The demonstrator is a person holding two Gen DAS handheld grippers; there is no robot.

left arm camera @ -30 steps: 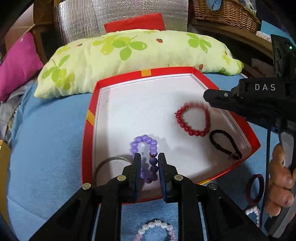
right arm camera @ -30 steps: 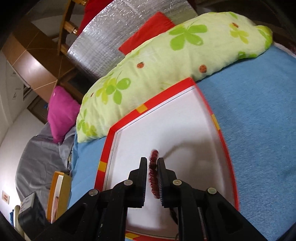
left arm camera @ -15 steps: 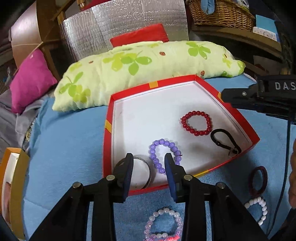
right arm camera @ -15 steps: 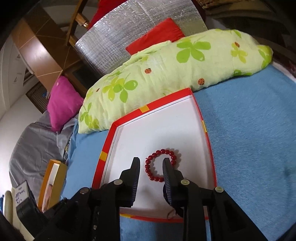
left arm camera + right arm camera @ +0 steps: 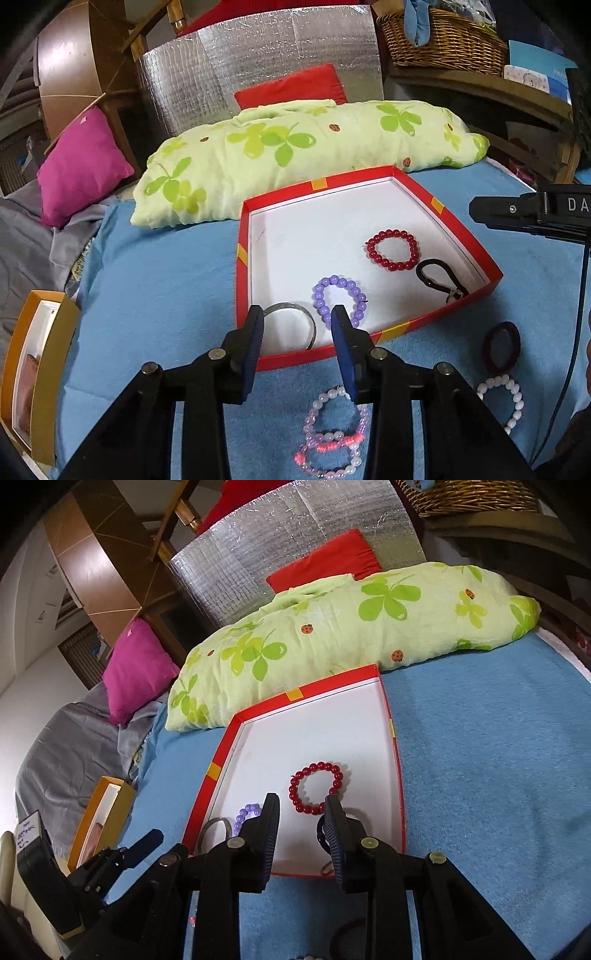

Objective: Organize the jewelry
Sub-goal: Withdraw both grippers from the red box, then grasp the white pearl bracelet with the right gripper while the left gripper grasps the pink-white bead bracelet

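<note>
A red box lid with a white inside (image 5: 461, 240) (image 5: 397, 760) lies on the blue blanket. In it lie a red bead bracelet (image 5: 393, 249) (image 5: 316, 788), a purple bead bracelet (image 5: 340, 299) (image 5: 245, 814), a silver bangle (image 5: 295, 321) (image 5: 218, 827) and a black cord loop (image 5: 437, 277). My left gripper (image 5: 297, 325) is open and empty above the lid's near edge. My right gripper (image 5: 301, 812) is open and empty just short of the red bracelet. On the blanket near me lie a pink-white bead bracelet (image 5: 332, 432), a white pearl bracelet (image 5: 502, 398) and a dark maroon hair band (image 5: 500, 347).
A green-leaf pillow (image 5: 295, 151) (image 5: 351, 627) lies behind the lid. A magenta cushion (image 5: 81, 166) sits at the left. An open orange box (image 5: 37, 369) (image 5: 99, 823) stands at the blanket's left edge. A wicker basket (image 5: 443, 37) is on a shelf at the back right.
Both grippers opened and let go: the left released the purple bracelet, the right the red one, both inside the lid. Both grippers then pulled back toward me.
</note>
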